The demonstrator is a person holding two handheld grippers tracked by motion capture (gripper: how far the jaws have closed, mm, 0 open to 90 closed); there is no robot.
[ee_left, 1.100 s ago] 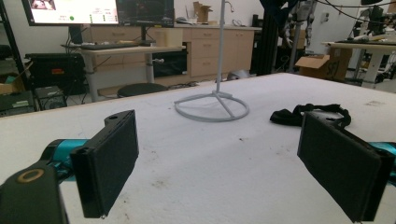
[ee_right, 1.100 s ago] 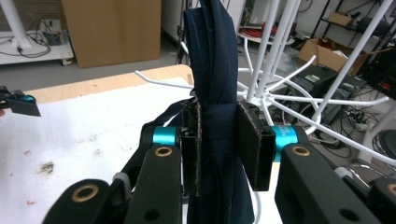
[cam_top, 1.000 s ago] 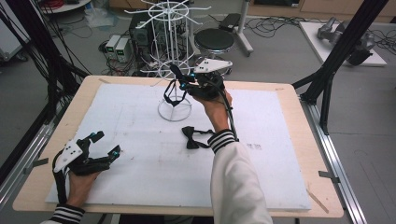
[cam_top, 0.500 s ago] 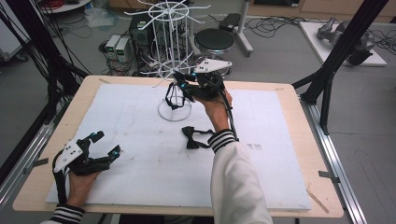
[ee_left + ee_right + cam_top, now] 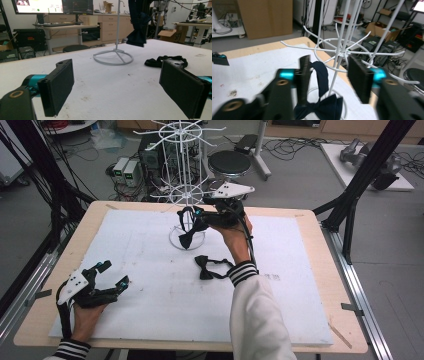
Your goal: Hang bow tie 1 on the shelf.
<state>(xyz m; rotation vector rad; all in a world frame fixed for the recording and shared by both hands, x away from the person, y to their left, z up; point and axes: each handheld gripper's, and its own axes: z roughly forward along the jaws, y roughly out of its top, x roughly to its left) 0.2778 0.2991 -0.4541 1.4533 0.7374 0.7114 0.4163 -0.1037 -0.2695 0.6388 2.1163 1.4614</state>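
right gripper is raised beside the white wire rack, at about 12 o'clock on the white board. its jaws have just been opening — in the right gripper view they stand partly apart, with the strap loop of the navy bow tie and the rack's centre rod in the gap between them. the strap lies against the inner face of the left-hand pad; the other pad stands clear of it, so no pinch is on the tie. the tie hangs from the rack's lower ring of hooks, its knot and wings below the jaws and above the rack's round base ring.

a second, black bow tie lies flat on the board at roughly 6 o'clock from the rack base, just beside the right forearm's striped cuff. in the left gripper view it lies beyond the right-hand pad, near the base ring.

left gripper rests low at about 8 o'clock on the board, well apart from both ties — jaws wide, nothing between them. left gripper view confirms: both pads spread over bare board.
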